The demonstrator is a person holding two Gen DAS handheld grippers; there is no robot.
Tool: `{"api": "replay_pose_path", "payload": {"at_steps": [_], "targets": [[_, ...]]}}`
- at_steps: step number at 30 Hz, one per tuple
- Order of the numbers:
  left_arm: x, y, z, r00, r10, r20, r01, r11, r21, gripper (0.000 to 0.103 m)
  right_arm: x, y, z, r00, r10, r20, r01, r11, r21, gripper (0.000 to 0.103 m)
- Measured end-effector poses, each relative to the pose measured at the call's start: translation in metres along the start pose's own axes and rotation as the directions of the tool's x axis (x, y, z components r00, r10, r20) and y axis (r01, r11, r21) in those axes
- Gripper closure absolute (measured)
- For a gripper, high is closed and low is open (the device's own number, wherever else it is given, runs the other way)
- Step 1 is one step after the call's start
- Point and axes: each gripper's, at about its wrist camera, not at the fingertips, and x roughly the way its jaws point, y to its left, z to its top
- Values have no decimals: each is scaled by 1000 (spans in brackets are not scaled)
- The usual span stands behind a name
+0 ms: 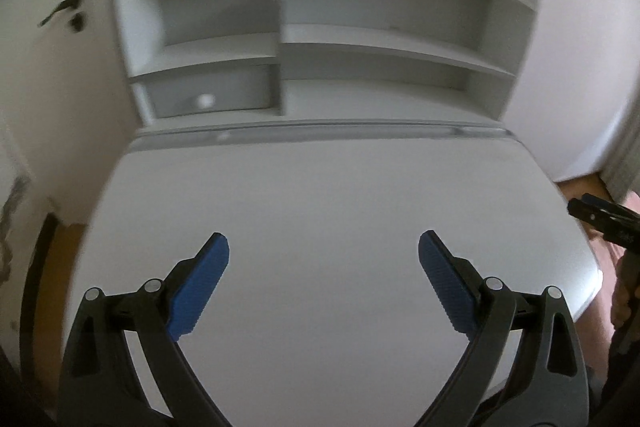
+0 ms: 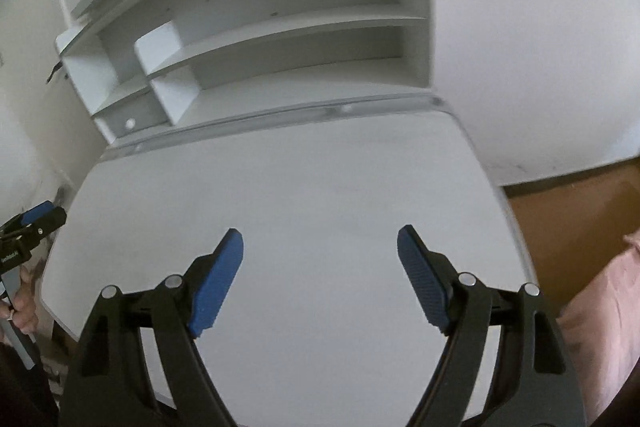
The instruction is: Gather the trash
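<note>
No trash shows in either view. My left gripper [image 1: 323, 247] is open and empty, its blue pads wide apart above the white desk top [image 1: 320, 195]. My right gripper [image 2: 320, 243] is also open and empty above the same desk [image 2: 300, 187]. The right gripper shows at the right edge of the left wrist view [image 1: 592, 215]. The left gripper shows at the left edge of the right wrist view [image 2: 36, 223].
A white shelf unit [image 1: 320, 59] stands at the back of the desk, with a small drawer with a round knob [image 1: 206, 101] at lower left. A door handle [image 1: 60, 9] is at left. Wooden floor [image 2: 572, 219] lies right of the desk.
</note>
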Motion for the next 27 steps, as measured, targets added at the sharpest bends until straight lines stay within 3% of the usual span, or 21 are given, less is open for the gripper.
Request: {"api": "replay_pose_path", "payload": {"at_steps": [5, 10, 27], "targets": [[-10, 30, -6, 998, 56, 13, -55, 997, -46, 10, 9, 34, 6, 1000, 21, -8, -21, 999, -43, 25], [-12, 42, -12, 999, 53, 8, -52, 997, -58, 10, 11, 50, 8, 1000, 22, -10, -22, 998, -64, 24], [-7, 47, -15, 999, 52, 7, -51, 996, -75, 10, 14, 58, 8, 1000, 2, -24, -4, 997, -77, 24]]}}
